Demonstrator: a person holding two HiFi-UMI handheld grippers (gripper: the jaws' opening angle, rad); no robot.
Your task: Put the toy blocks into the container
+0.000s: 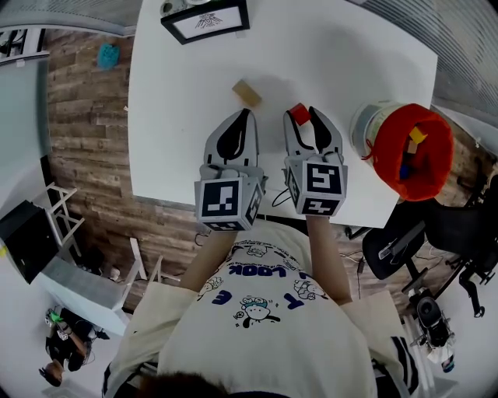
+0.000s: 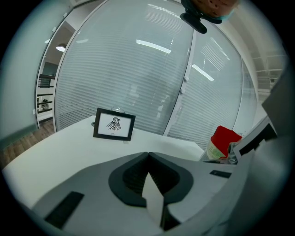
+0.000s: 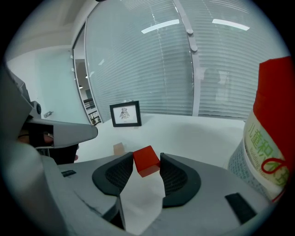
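My right gripper (image 1: 303, 116) is shut on a red cube (image 1: 298, 114), pinched between its fingertips over the white table (image 1: 179, 116); the right gripper view shows the red cube (image 3: 146, 161) between the dark pads. A white container with a red lining (image 1: 408, 151) stands at the table's right edge, holding several coloured blocks, and its wall (image 3: 267, 152) is close on my right. A tan block (image 1: 247, 93) lies on the table ahead of both grippers. My left gripper (image 1: 247, 115) hovers beside the right one, shut and empty (image 2: 147, 156).
A black-framed picture (image 1: 206, 19) stands at the table's far edge. The tan block (image 3: 119, 148) shows left of the red cube. An office chair (image 1: 405, 241) sits past the table's right corner. The container (image 2: 223, 140) appears at the right in the left gripper view.
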